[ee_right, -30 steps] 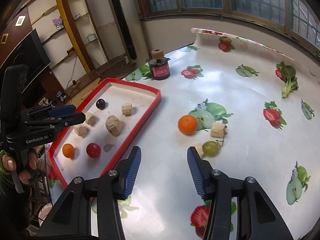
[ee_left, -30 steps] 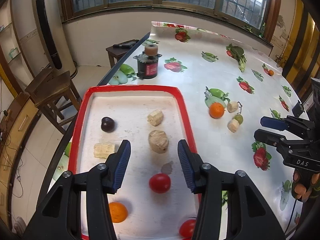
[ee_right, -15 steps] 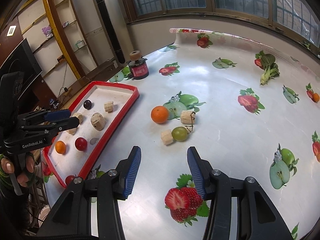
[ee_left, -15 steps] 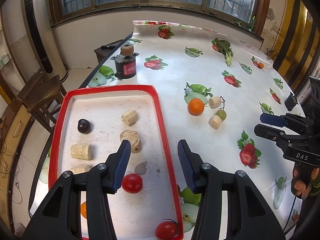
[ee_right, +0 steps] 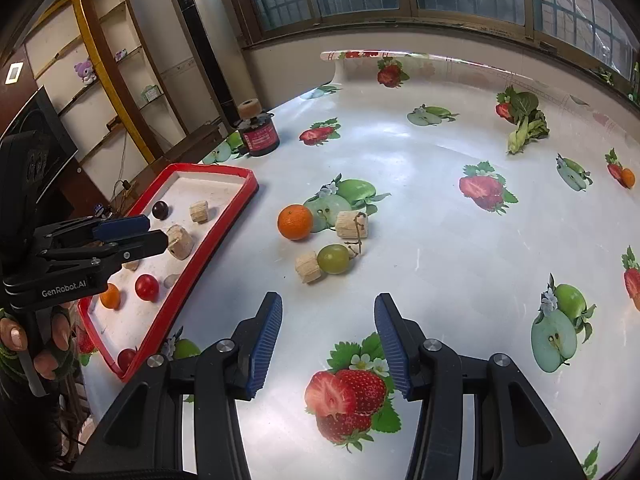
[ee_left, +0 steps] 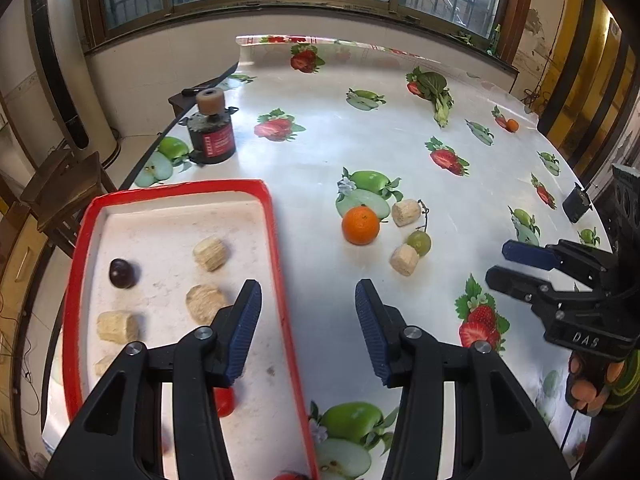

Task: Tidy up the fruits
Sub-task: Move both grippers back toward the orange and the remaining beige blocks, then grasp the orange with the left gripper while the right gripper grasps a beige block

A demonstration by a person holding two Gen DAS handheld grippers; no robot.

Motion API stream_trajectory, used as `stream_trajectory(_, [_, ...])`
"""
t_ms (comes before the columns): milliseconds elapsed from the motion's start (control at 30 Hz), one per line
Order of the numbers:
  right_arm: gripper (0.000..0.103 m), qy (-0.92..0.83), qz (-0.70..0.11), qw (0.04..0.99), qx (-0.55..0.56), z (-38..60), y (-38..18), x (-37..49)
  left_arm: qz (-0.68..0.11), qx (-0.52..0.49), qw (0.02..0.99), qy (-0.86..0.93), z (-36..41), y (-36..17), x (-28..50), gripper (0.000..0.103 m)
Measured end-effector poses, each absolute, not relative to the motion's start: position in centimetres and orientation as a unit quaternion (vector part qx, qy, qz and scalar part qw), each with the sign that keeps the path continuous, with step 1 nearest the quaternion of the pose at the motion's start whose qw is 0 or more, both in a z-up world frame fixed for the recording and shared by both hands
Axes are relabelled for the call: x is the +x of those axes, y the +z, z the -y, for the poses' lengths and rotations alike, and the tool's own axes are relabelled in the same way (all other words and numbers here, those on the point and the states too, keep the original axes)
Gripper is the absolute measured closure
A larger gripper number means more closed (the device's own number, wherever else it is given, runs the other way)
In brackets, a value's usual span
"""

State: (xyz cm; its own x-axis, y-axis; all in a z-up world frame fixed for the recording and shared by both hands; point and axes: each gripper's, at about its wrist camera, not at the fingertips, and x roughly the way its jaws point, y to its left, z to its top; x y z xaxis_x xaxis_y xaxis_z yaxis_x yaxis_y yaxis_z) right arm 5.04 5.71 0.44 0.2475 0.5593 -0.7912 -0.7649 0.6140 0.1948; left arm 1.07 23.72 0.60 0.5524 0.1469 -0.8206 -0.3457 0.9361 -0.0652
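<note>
Left wrist view: the left gripper (ee_left: 308,328) hangs over the right rim of the red tray (ee_left: 276,240), its jaws standing moderately wide with nothing between them. In the tray lie a dark plum (ee_left: 121,273), several pale cork-like chunks (ee_left: 210,253) and a red tomato (ee_left: 224,402), partly hidden behind the left jaw. On the counter (ee_left: 380,140), right of the tray, an orange (ee_left: 360,225) sits near a green grape (ee_left: 419,242), with two more pale chunks (ee_left: 404,259) beside them. A dark jar (ee_left: 212,136) stands beyond the tray's far end. The right gripper (ee_left: 504,264) reaches in from the right edge, held by a hand (ee_left: 592,384).

Right wrist view: the right gripper (ee_right: 328,332) hovers over bare counter (ee_right: 440,260) printed with fruit pictures, jaws moderately wide and empty. Ahead lie the orange (ee_right: 295,222) and the grape (ee_right: 333,258), the grape touching a chunk (ee_right: 308,267). The tray (ee_right: 224,216) lies to the left, holding the plum (ee_right: 160,210), a tomato (ee_right: 146,287) and a small orange (ee_right: 110,296). The left gripper (ee_right: 154,232) is over the tray, gripped by a hand (ee_right: 44,340).
</note>
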Motion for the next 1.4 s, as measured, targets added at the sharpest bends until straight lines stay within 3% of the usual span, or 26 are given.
stream_trajectory(967, [0.054,0.457,-0.475,0.744,-0.107,-12.2,-5.7,7.3,-0.494,-0.157,0.849,0.100,-24.3,-5.2,12.4,0.054])
stream_trajectory(1067, [0.081,0.462,-0.481,0.736,-0.115,-12.3,-6.1,7.2,-0.491,-0.150,0.853,0.089,-23.9,-5.4,12.5,0.057])
stream_trajectory(1133, [0.084,0.463,-0.476,0.738,-0.120,-12.0,-6.0,7.0,-0.490,-0.154,0.855,0.071,-23.6,-5.4,12.4,0.071])
stream_trajectory(1400, [0.087,0.453,-0.465,0.751,-0.124,-9.7,-4.8,6.5,-0.488,-0.131,0.860,0.074,-23.3,-4.8,11.0,0.072])
